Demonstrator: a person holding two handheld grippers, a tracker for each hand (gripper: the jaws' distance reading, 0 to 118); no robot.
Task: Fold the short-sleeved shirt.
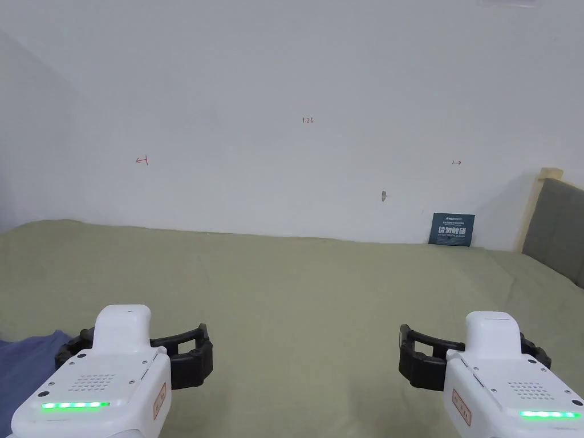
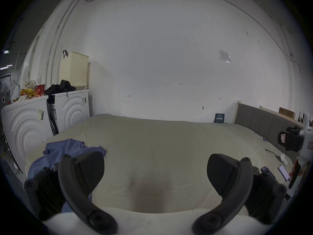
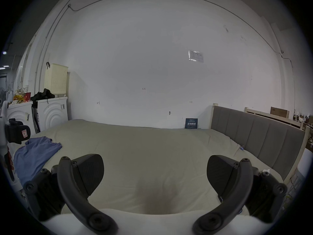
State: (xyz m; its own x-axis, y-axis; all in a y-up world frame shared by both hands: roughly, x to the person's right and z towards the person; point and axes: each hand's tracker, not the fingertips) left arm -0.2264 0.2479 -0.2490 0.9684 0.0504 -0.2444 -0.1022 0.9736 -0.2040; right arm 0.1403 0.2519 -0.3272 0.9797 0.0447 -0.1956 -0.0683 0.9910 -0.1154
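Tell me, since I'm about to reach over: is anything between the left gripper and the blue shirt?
Nothing visible. The left gripper, jaws open, hangs over bare bed sheet; the shirt lies crumpled just to its left.

Layout in the head view: bed (image 1: 296, 285) across the lower half of the frame, wall (image 1: 285, 85) behind it across the upper half. Shirt (image 1: 23, 370) on the bed at the lower left edge. Left gripper (image 1: 134, 348) at lower left, above the bed, just right of the shirt. Right gripper (image 1: 473, 351) at lower right, well apart from the left. Small sign (image 1: 451, 229) at right of centre, on the bed's far edge against the wall. Headboard (image 1: 556, 228) at the right edge. In the left gripper view: two washing machines (image 2: 50, 116) at left, beyond the shirt, with a basket (image 2: 74, 69) on top of the farther one.
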